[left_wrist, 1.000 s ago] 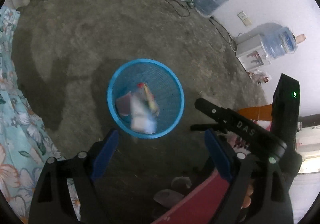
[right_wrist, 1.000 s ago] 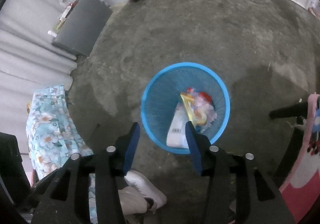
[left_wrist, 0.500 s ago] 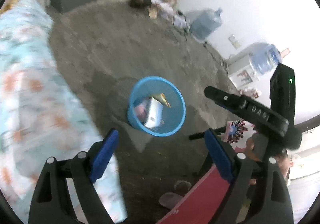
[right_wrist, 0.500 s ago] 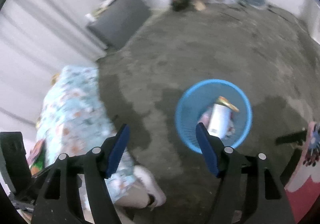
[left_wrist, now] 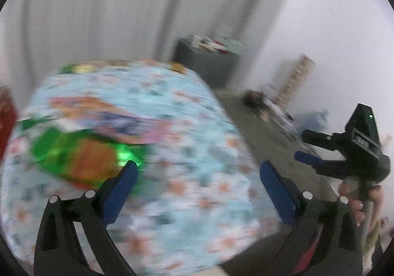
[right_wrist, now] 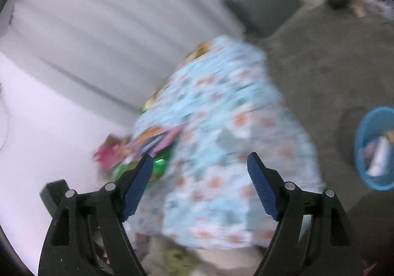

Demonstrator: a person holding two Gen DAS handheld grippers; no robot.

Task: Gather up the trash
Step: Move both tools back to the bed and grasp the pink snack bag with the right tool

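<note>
- Left wrist view, heavily blurred: left gripper point(left_wrist: 198, 168) jaws opening, nothing between them.
- Below: floral cloth point(left_wrist: 192, 133) bearing a green-and-orange wrapper point(left_wrist: 73, 152) and a flat colourful packet point(left_wrist: 108, 115).
- At right: right gripper point(left_wrist: 307, 157), held by a hand point(left_wrist: 357, 202). Grey cabinet point(left_wrist: 206, 66) before the curtain point(left_wrist: 98, 5).
- Right wrist view: right gripper point(right_wrist: 200, 165) jaws opening, empty.
- Blue basket point(right_wrist: 362, 143) at right edge on the floor point(right_wrist: 332, 54), holding pale wrappers point(right_wrist: 379, 155); well apart from the wrappers on the cloth.

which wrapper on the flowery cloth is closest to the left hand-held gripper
The green and orange wrapper, right by the left hand-held gripper; the pink and orange one lies farther back.
</note>
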